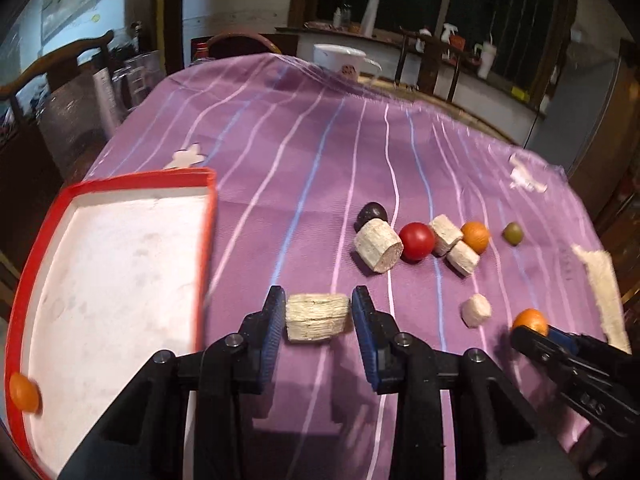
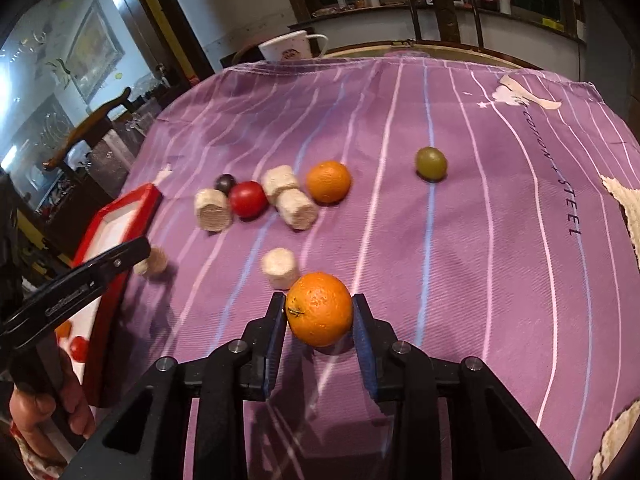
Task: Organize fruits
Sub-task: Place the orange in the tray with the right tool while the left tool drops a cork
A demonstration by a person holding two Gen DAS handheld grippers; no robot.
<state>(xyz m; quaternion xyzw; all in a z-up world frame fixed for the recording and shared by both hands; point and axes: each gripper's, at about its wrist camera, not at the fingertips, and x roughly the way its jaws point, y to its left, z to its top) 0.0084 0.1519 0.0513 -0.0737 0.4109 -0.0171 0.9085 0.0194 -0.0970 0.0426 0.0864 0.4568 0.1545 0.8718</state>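
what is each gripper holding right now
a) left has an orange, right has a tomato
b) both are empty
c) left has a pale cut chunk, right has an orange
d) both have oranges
c: the left gripper is closed on a pale cut chunk, and the right gripper is closed on an orange above the purple cloth.

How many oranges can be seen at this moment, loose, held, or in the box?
3. One round orange sits between the right gripper fingers; one lies on the purple striped cloth beside the pale cylinder chunks; one is in the red-rimmed white box. Others may be hidden.
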